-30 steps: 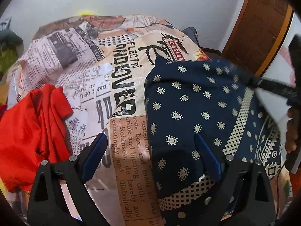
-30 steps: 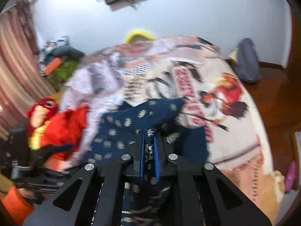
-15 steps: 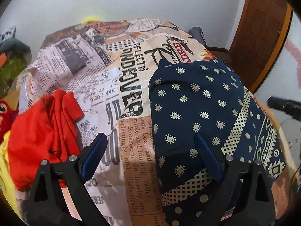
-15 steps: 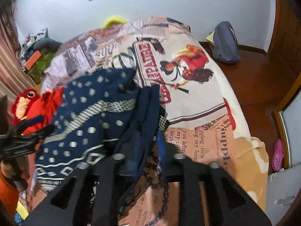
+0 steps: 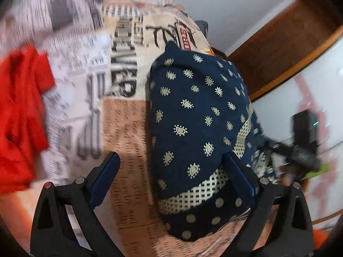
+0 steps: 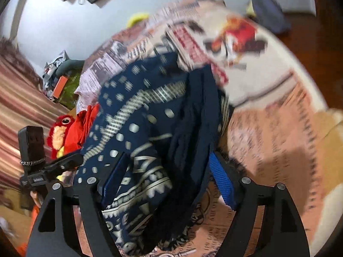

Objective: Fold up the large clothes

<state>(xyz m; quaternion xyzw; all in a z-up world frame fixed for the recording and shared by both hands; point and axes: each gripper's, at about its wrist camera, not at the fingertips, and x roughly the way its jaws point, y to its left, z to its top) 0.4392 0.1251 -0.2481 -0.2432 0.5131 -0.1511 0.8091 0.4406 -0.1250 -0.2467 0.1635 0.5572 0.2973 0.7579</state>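
Nearest the left wrist camera, the left gripper (image 5: 171, 169) stood with its jaws wide apart, holding nothing, its left finger over bare bedspread (image 5: 126, 141) and its right finger at the near hem of the navy patterned garment (image 5: 193, 115). That garment lay folded on the right half of the bed, its latticed cream band curving along the near edge and its right side running close to the bed's right edge. In the right wrist view the right gripper (image 6: 169, 177) also had its jaws spread, with a dark bunched fold of the garment (image 6: 150, 128) lying between them; through the blur, the pads seemed not to pinch it. To the left, a strip of open newsprint-patterned spread separated the navy cloth from a red garment (image 5: 19, 111) heaped at the bed's left edge, with a red plush toy (image 6: 62, 130) beside it. Beyond the folded cloth, the far half of the bedspread lay open up to the white wall (image 5: 225, 4), and a dark bag (image 6: 268, 10) sat on the wooden floor past the far right corner.
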